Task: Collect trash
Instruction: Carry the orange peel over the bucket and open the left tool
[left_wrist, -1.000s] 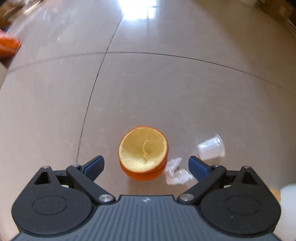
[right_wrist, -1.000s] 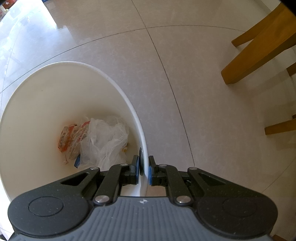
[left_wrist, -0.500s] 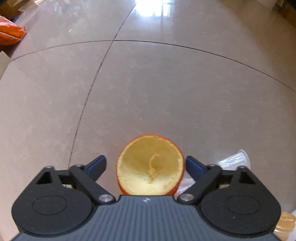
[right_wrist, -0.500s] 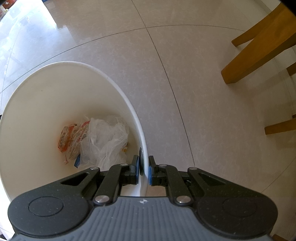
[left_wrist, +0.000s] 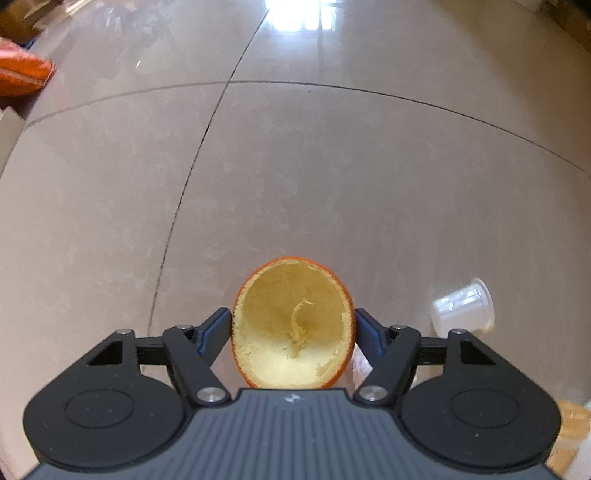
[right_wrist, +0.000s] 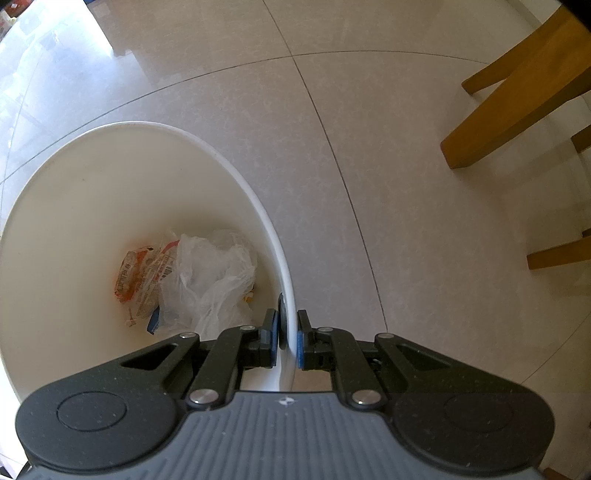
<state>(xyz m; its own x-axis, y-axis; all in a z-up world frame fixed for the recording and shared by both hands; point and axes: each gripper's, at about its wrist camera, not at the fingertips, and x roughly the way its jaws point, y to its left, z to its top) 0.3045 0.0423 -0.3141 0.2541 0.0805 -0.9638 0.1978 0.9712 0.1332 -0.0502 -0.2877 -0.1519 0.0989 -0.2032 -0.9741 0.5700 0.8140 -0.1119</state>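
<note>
Orange peel half (left_wrist: 293, 328), hollow, pale pith inside

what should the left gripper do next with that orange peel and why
Probably lift the orange peel and carry it toward the white bin. The left gripper has its fingers pressed against both sides of the hollow half-peel, so the grasp looks made. The right gripper is clamped on the bin's rim, holding it ready; the bin already holds a plastic bag and a wrapper.
</note>
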